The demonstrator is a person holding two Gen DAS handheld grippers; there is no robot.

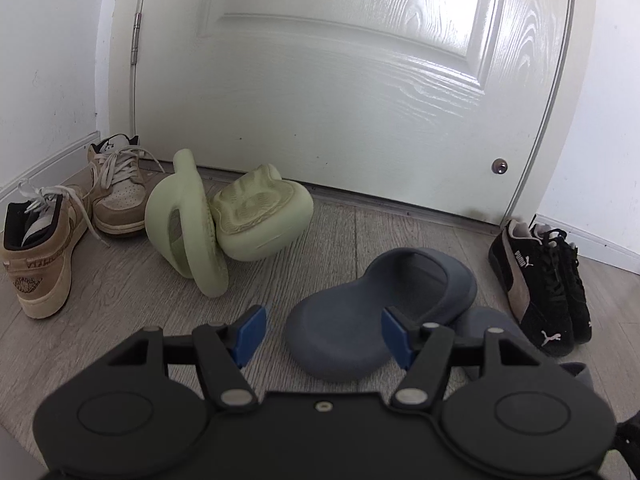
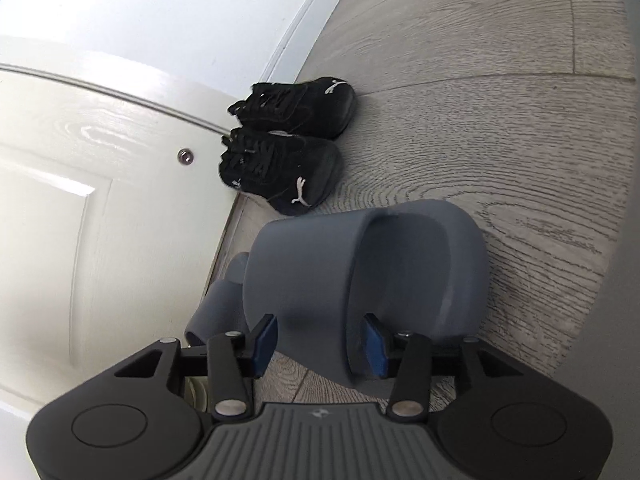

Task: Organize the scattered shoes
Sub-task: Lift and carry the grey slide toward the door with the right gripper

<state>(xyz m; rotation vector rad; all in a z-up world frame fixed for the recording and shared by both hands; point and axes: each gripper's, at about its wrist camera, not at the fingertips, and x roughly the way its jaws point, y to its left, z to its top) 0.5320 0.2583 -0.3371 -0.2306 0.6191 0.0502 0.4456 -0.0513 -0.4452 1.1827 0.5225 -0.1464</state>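
Foam, by the look: pale green slides (image 1: 224, 220) lie tumbled by the door, grey slides (image 1: 380, 304) right of them, probably light and squashy. Left gripper (image 1: 324, 336) gapes empty; right gripper (image 2: 320, 346) straddles one grey strap (image 2: 304, 280), unclamped, the likeliest hold.

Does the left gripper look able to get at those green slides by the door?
Probably yes. The left gripper stands open and empty, and only bare floor lies between it and the green slides; the grey slide sits off to the right.
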